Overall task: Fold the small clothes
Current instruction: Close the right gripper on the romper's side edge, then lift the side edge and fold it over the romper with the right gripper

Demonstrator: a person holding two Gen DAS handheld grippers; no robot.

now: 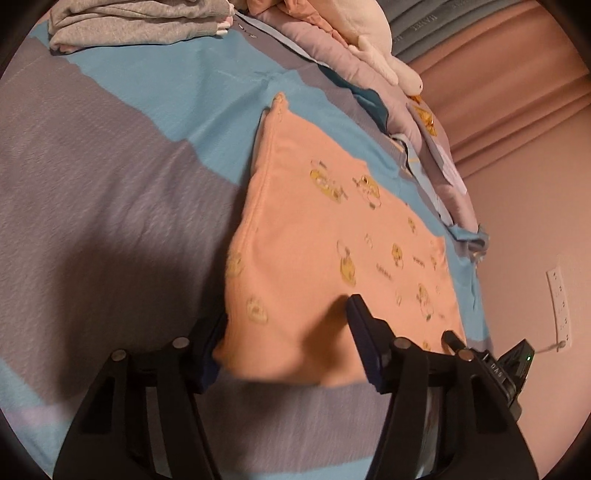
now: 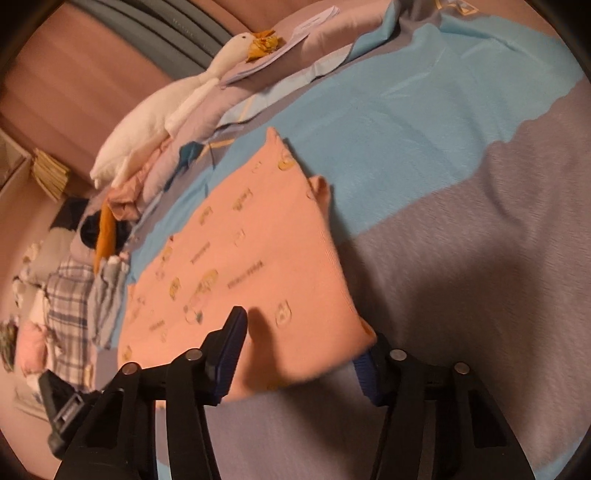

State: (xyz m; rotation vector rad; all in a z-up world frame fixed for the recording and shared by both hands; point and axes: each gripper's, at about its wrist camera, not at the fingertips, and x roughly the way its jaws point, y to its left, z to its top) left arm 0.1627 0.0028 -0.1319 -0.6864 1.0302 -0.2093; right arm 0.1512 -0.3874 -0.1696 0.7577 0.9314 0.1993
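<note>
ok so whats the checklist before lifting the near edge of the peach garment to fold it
1. Left gripper straddles the near edge of the peach garment: ok, cloth lies between its jaws.
2. Right gripper straddles the other near corner: ok.
3. Jaws pressed shut on the cloth: not ok, both look partly open with gaps showing.
4. Garment flat on the striped bedspread: ok, only slight bunching at the near edge.
5. Landing area past the far edge clear: ok, the grey folded clothes and the white plush goose sit apart from it.
6. Single layer caught: cannot tell.
</note>
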